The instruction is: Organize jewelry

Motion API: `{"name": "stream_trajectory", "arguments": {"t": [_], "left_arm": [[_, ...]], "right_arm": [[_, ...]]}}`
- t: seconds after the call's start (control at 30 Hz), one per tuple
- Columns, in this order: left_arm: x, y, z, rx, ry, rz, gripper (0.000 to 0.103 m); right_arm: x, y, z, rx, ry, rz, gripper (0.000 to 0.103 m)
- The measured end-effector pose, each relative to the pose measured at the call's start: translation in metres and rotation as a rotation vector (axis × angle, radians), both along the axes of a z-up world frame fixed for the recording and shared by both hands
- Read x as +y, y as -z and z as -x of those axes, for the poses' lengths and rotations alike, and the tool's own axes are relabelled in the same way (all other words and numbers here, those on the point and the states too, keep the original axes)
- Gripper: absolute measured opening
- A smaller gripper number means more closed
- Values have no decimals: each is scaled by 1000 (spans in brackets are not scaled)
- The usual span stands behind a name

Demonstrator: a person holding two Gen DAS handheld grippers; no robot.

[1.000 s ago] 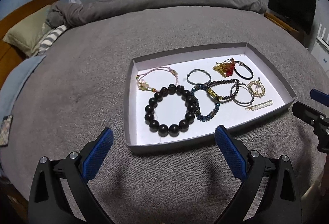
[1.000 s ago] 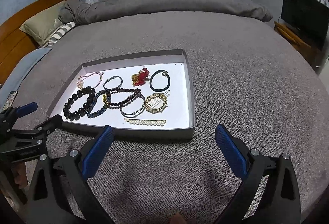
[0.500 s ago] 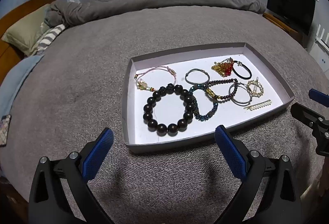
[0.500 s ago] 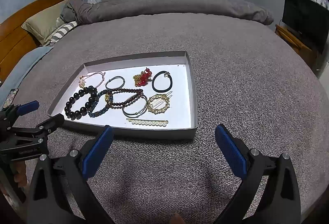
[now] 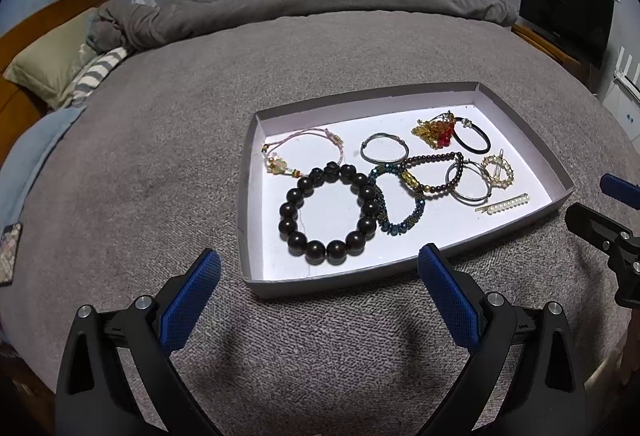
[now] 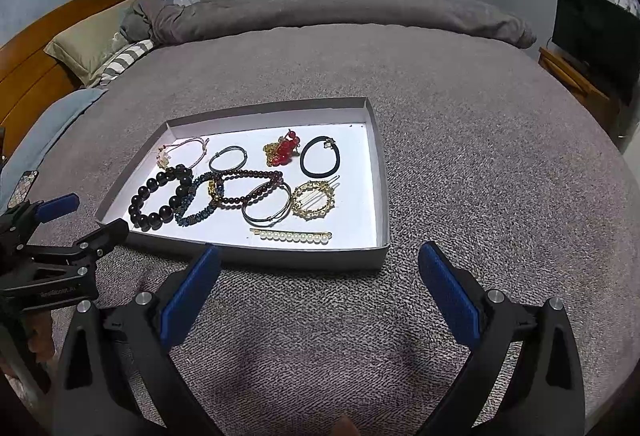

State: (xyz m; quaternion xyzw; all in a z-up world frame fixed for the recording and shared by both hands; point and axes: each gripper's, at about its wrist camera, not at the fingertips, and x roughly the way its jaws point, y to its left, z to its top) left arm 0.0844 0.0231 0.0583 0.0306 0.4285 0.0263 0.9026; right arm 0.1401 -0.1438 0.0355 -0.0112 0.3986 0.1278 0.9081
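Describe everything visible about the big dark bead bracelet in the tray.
The dark bead bracelet is a closed ring of large, glossy, near-black round beads, wooden or stone by the look. It lies flat on the white floor of the tray, at its left end, nearest the left tongs. Its right side touches the blue beaded bracelet. Nothing grips it.

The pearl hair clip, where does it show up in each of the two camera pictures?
Left wrist view: the pearl hair clip lies right of centre, in the tray's near right corner.
Right wrist view: it lies just left of centre, along the tray's near wall.
Shared landmark: the gold ring-shaped clip just behind it.
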Motion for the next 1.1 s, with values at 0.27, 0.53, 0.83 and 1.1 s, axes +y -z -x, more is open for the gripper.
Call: {"name": "stream_trajectory", "arguments": {"t": [0.27, 0.53, 0.83, 1.1], "left_arm": [[0, 0, 0, 0, 0, 0, 100], [-1, 0, 0, 1, 2, -3, 100], [-2, 1, 0, 1, 2, -1, 100], [-2, 1, -1, 2, 1, 0, 100]], "right_arm": [[0, 0, 0, -3, -1, 1, 98], [1, 1, 0, -5, -3, 6, 98], [1, 1, 0, -6, -4, 8, 98], [1, 1, 0, -5, -4, 7, 98]]}}
